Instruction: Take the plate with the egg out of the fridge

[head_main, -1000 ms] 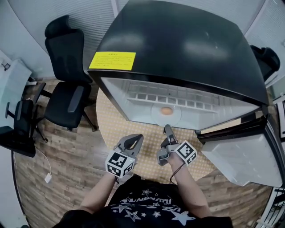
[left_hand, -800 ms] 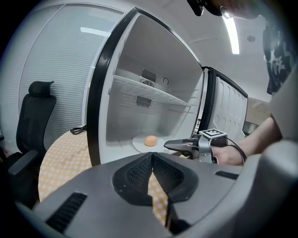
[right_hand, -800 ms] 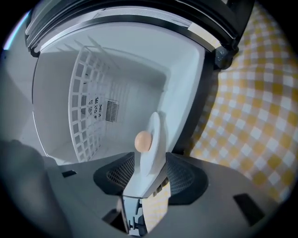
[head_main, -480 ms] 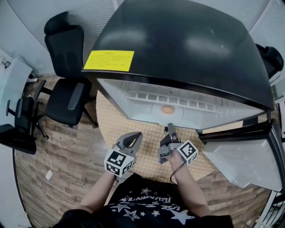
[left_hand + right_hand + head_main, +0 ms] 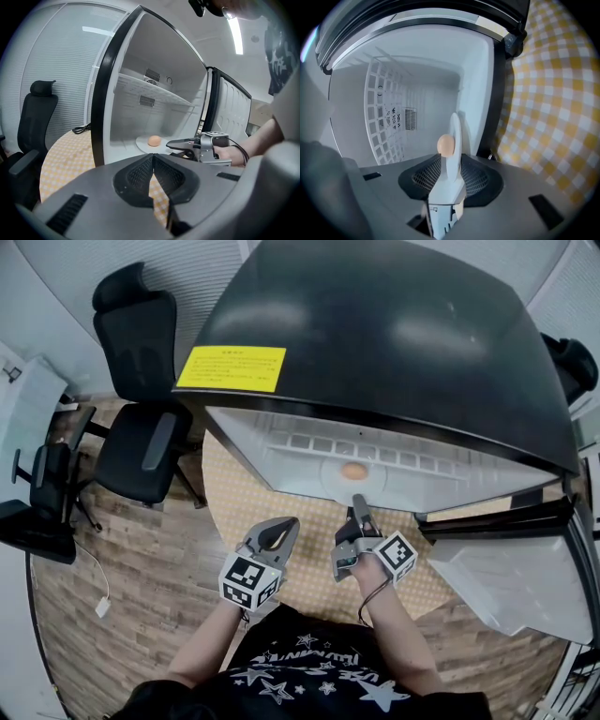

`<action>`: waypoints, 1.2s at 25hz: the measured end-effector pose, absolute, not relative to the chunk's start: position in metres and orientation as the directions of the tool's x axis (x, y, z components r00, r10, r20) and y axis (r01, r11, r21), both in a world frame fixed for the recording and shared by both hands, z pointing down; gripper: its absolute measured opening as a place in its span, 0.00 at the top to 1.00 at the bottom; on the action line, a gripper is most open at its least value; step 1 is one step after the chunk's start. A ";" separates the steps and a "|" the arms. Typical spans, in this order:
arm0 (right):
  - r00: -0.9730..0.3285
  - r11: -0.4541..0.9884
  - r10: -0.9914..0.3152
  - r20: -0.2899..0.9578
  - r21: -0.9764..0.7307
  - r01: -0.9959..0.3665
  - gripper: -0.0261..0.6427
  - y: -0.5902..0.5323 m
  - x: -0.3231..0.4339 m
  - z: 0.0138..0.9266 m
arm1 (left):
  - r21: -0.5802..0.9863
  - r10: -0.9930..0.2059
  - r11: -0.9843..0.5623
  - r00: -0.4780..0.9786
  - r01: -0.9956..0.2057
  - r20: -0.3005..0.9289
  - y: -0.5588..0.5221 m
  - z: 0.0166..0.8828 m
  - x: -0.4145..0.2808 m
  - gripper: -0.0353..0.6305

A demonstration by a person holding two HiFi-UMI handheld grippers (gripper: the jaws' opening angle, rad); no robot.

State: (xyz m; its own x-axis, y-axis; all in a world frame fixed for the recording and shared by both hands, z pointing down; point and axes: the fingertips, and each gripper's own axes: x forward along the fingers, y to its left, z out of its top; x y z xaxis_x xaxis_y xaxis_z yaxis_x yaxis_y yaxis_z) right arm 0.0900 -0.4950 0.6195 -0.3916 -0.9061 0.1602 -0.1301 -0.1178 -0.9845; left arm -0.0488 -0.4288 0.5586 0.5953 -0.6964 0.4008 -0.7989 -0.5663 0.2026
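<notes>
Counting things up: one black fridge [image 5: 375, 334] sits on one table [image 5: 234, 512] under a yellow-checked cloth, its single door [image 5: 506, 577] swung wide to the right; inside are one white plate [image 5: 333, 487] and one brown egg [image 5: 353, 471] on it, with one white wire shelf [image 5: 309, 440] above them; two grippers are in play, and one black office chair [image 5: 141, 451] stands just beside the table's left edge.

The plate rests on the fridge floor near the front lip, the egg near its middle; the right gripper [image 5: 358, 510] reaches in at that lip, rolled so that one jaw stands above the plate's near rim and the other below it; those jaws have just been closing, the rim is between them, and the pads press it from both sides; the egg sits just beyond the jaw tips, not touching them.

The left gripper [image 5: 286, 529] hangs over the table short of the fridge, to the left of the right one, jaws closed tip to tip on nothing, well apart from the plate.

The fridge's left wall is well apart from the plate; the shelf leaves a tall gap over the egg; bare cloth runs from the opening back to the person; the open door stands off to the right gripper's right.
</notes>
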 end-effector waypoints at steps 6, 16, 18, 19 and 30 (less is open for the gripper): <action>-0.393 -0.142 -0.902 0.178 -0.983 -0.121 0.75 -0.486 0.092 0.623 | 0.208 -0.699 -0.557 0.589 -0.804 0.405 -0.430 0.562 -0.053 0.94; -0.388 -0.172 -0.905 0.177 -0.984 -0.048 0.74 -0.481 0.099 0.629 | 0.206 -0.693 -0.566 0.596 -0.798 0.405 -0.427 0.562 -0.048 0.94; -0.386 -0.168 -0.906 0.173 -0.985 -0.047 0.74 -0.483 0.100 0.630 | 0.206 -0.695 -0.563 0.593 -0.801 0.406 -0.427 0.563 -0.049 0.94; -0.386 -0.170 -0.906 0.176 -0.984 -0.050 0.74 -0.484 0.100 0.630 | 0.206 -0.696 -0.561 0.592 -0.802 0.407 -0.427 0.563 -0.050 0.94; -0.397 -0.137 -0.905 0.151 -0.988 -0.065 0.74 -0.493 0.098 0.620 | 0.204 -0.696 -0.560 0.589 -0.803 0.411 -0.428 0.563 -0.047 0.94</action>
State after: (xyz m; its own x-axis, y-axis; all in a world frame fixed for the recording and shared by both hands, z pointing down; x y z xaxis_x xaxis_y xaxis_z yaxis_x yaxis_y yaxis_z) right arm 0.0983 -0.4926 0.6195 -0.3965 -0.9054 0.1515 -0.0649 -0.1369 -0.9885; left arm -0.0472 -0.4276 0.5632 0.5891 -0.6960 0.4106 -0.8033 -0.5597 0.2038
